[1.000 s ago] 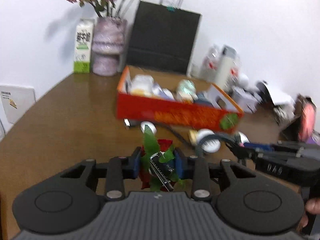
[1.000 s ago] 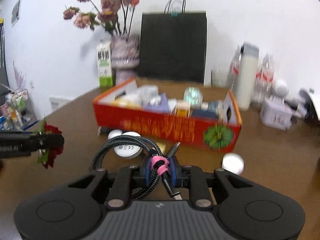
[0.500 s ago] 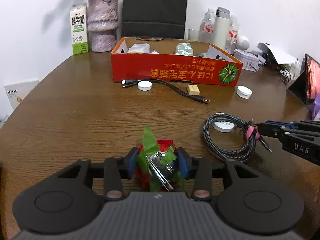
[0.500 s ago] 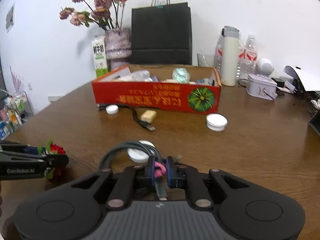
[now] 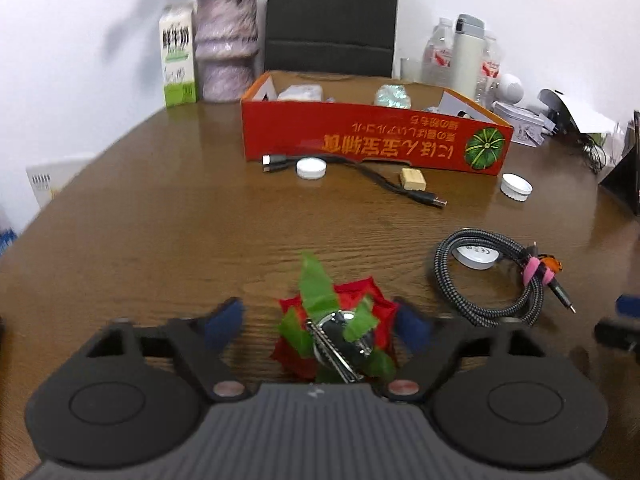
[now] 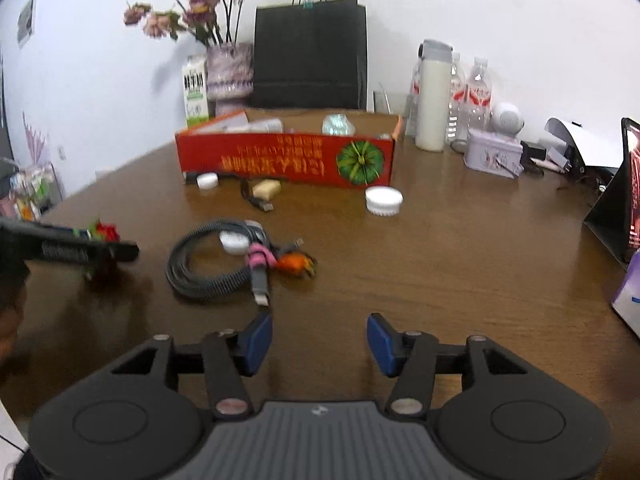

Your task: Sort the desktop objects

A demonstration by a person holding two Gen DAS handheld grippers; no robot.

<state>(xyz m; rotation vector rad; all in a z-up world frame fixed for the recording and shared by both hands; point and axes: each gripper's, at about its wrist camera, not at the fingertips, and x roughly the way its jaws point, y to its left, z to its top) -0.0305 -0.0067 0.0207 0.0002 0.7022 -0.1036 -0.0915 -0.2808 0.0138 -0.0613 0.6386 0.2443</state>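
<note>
A red cloth rose with green leaves and a metal clip (image 5: 338, 332) lies on the brown table (image 5: 168, 240) between the open fingers of my left gripper (image 5: 320, 322). It also shows in the right wrist view (image 6: 105, 232). A coiled braided cable with a pink tie (image 5: 492, 280) lies on the table to the right, over a white disc (image 5: 476, 256). In the right wrist view the cable (image 6: 218, 264) lies just ahead and left of my right gripper (image 6: 320, 340), which is open and empty. A red cardboard box (image 5: 372, 142) holding several items stands behind.
In front of the box lie a black USB cable (image 5: 360, 176), two white caps (image 5: 311, 168) (image 5: 516, 187) and a small tan block (image 5: 413, 179). A black bag, a vase, a milk carton and bottles stand at the back. A tablet (image 6: 616, 200) stands at the right.
Both grippers have opened. The rose and the coiled cable have been let go and now lie on the table. The right gripper has drawn back from the cable.
</note>
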